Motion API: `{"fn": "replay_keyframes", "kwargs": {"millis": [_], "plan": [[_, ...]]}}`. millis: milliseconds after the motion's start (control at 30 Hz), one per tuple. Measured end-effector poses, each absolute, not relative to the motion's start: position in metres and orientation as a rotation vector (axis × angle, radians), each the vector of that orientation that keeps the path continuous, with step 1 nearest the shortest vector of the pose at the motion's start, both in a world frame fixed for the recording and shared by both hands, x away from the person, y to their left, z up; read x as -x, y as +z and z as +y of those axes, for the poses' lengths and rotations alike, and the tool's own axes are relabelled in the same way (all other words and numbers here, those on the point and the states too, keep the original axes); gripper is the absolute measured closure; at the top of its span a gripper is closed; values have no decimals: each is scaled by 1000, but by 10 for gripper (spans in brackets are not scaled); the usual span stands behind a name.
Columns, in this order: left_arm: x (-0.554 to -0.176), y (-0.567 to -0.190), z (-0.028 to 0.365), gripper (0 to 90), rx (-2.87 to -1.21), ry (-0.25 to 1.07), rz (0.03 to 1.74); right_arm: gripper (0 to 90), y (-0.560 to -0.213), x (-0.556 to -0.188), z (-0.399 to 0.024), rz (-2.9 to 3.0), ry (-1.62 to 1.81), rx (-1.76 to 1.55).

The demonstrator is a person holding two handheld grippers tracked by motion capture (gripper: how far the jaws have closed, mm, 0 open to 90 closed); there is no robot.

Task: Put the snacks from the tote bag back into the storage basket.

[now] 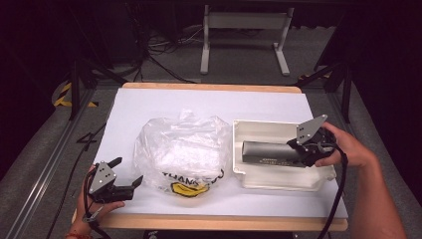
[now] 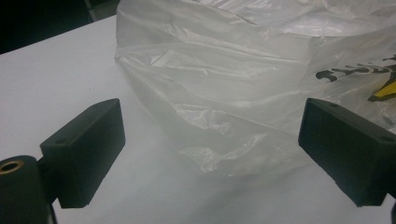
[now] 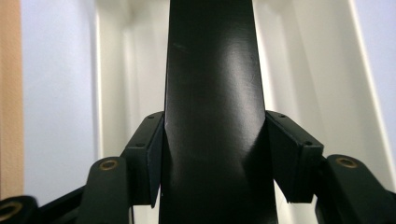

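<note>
right gripper (image 1: 304, 153) fingers clamp the dark box (image 1: 271, 152) in the tray (image 1: 278, 181); left gripper (image 1: 127, 175) fingers open; box could snag the tray wall.

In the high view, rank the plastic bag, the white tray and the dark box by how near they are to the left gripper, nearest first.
From the left gripper, at the table's near left:
1. Plastic bag, just to its right, mid-table.
2. White tray, beyond the bag, on the right.
3. Dark box, lying in the tray, with the right gripper shut on its far end.
</note>
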State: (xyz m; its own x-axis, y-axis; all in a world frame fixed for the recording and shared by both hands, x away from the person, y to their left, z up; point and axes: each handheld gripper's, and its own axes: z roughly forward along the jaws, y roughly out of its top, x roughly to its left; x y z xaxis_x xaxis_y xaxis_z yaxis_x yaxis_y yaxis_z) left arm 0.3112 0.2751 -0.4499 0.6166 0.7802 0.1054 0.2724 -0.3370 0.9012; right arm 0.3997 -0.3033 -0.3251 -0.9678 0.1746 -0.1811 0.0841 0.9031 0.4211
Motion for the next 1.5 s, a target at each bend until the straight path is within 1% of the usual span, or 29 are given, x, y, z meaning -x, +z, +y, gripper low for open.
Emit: {"fn": "replay_keyframes", "kwargs": {"millis": [300,633,1500], "plan": [[-310,-449,275,81,-1893,672,834,428,-345,-411,-297,2906,535,-205],[-309,-448,276,80,-1878,678,833,426,-349,-416,-303,2921,528,-238],[-309,-449,273,81,-1894,668,827,422,-364,-421,-293,2944,292,-248]]}}
